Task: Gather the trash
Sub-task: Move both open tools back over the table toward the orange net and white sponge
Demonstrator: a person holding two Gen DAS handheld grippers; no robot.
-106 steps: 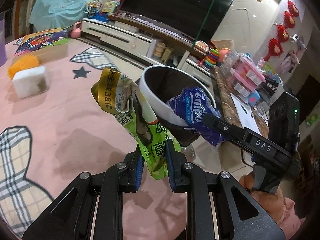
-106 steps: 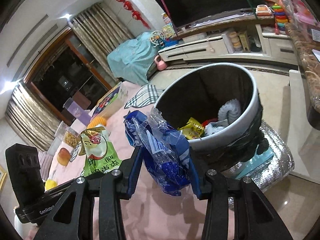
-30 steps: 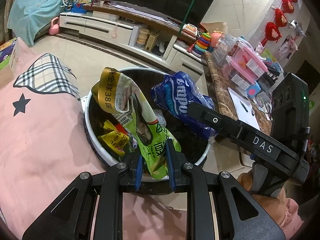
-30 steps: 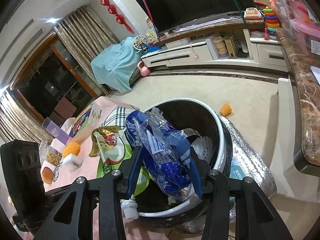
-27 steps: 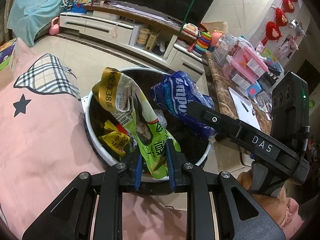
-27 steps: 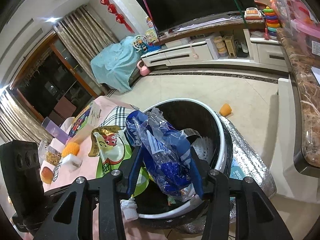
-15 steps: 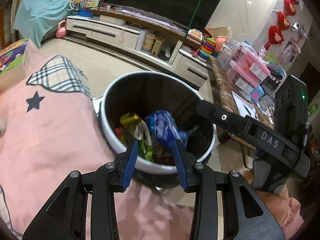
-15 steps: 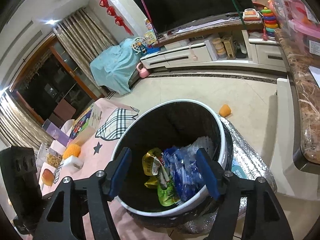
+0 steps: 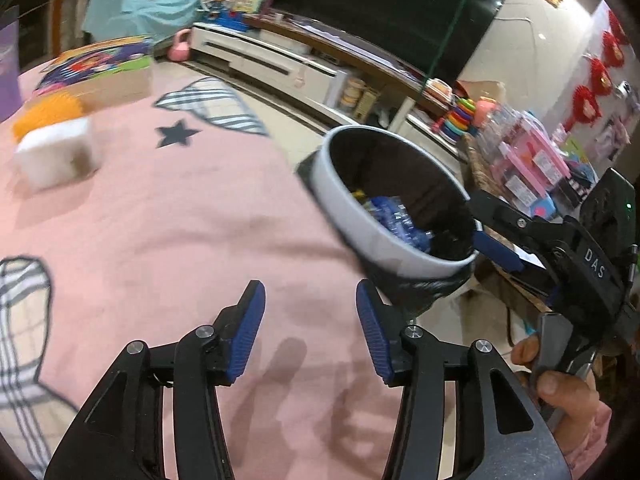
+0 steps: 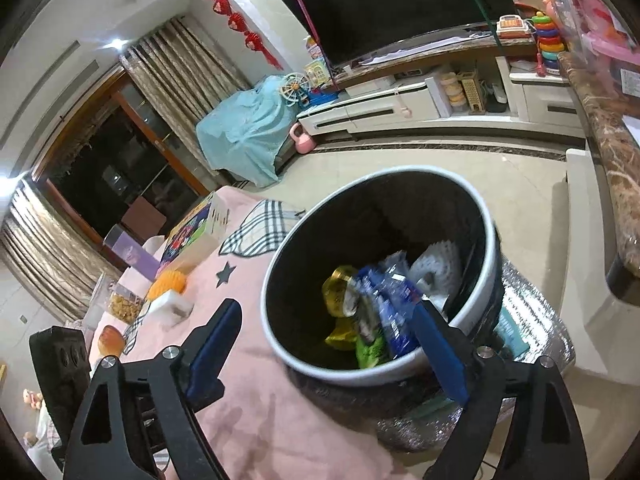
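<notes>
- Standing spread and empty, the left gripper (image 9: 310, 334) sits low in the centre of the left wrist view over the pink cloth (image 9: 168, 240) of the worktop; its jaws have just been opening, and nothing lies between them.
- The right gripper (image 10: 328, 352) is spread wider still, at the bottom of the right wrist view, its right-hand finger overlapping the near rim of the trash bin (image 10: 490, 280). Its jaws have also just been opening, with nothing gripped.
- Both wrappers lie inside the bin: the blue plastic wrapper (image 10: 390, 304) in the middle of the frame, and the green-and-gold snack pouch (image 10: 362, 330) touching its left side, on top of other litter. That placement suggests the jaws were parted above the opening so the pieces would fall in.
- The bin stands against the edge of the worktop, at the right of the left wrist view, probably so litter can go in straight from the cloth.
- Remaining on the worktop, at the upper left of the left wrist view, are a white block (image 9: 54, 158), an orange spiky ball (image 9: 46, 114) just behind it and a colourful box (image 9: 100, 68); whether any counts as trash I cannot tell.
- My judgement: this drop is done, and the left gripper now faces the cloth rather than the bin.
</notes>
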